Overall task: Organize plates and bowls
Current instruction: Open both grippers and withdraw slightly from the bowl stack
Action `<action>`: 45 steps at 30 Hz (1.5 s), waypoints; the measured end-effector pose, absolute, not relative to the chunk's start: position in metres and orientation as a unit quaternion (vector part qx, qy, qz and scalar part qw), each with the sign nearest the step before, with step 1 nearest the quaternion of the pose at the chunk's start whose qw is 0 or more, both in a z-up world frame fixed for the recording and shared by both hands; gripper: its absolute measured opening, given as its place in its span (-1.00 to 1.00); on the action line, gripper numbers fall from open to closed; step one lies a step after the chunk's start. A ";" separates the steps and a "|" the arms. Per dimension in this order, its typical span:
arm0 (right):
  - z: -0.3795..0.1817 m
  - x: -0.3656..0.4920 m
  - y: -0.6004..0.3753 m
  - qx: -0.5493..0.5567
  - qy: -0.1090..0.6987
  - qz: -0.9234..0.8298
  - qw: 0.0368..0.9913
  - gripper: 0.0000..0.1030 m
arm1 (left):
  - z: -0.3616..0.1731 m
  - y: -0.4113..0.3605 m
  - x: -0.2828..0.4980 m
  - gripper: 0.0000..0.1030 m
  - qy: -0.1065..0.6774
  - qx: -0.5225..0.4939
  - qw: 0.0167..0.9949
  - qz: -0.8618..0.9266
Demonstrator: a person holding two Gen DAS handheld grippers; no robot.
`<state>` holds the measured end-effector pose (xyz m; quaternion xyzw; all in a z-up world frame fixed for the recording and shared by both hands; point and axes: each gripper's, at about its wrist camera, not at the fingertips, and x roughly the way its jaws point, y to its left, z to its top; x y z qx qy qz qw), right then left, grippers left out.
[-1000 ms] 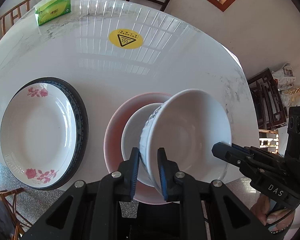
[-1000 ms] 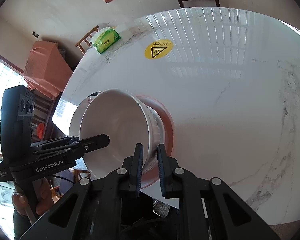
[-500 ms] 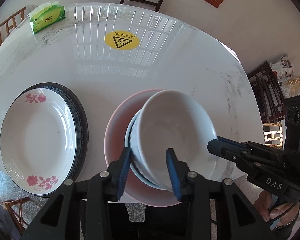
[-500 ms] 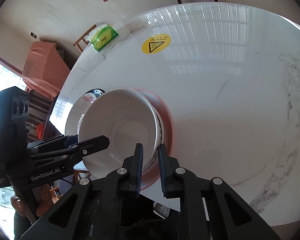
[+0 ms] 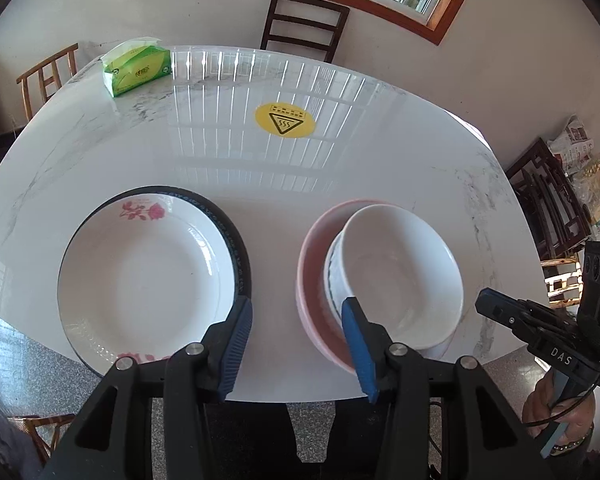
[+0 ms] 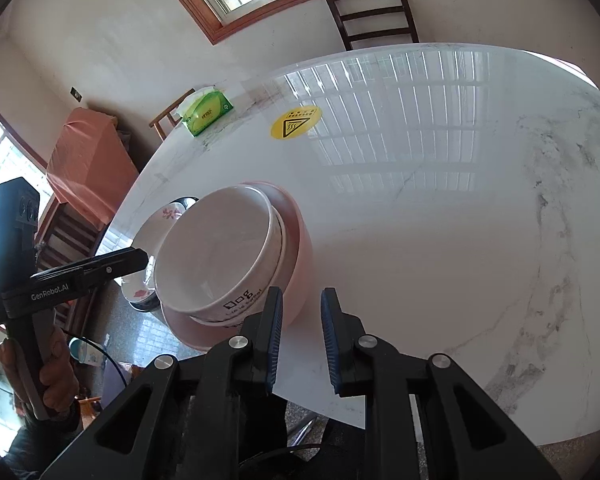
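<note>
Sitting nested in another bowl on the pink plate (image 5: 314,256), the white bowl (image 5: 396,268) hides it; only the right view shows its lettering. Left claw (image 5: 298,344), just widening, and right claw (image 6: 300,336), slightly parted, hold nothing. Flowered plate (image 5: 144,276) at nine o'clock.

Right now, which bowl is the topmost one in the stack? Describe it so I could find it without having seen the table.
On the white marble table, look at the near edge, right of the rose-patterned plate. There a pink plate carries nested bowls. The top bowl is plain white inside, with black lettering on its outer wall, unlike the blue-patterned bowl it sits in.
</note>
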<state>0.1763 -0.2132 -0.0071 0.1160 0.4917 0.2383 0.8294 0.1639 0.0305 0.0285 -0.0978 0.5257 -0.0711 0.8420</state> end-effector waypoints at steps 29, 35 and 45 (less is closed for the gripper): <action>-0.019 0.187 -0.208 0.133 0.515 0.224 0.817 -0.61 | -0.002 0.029 0.177 -0.07 0.561 -0.114 0.818 -0.059; -0.022 0.194 -0.200 0.115 0.530 0.216 0.812 -0.61 | -0.008 0.023 0.185 -0.07 0.569 -0.101 0.815 -0.048; -0.025 0.207 -0.184 0.052 0.561 0.179 0.807 -0.48 | -0.013 0.011 0.190 -0.07 0.577 -0.061 0.813 -0.052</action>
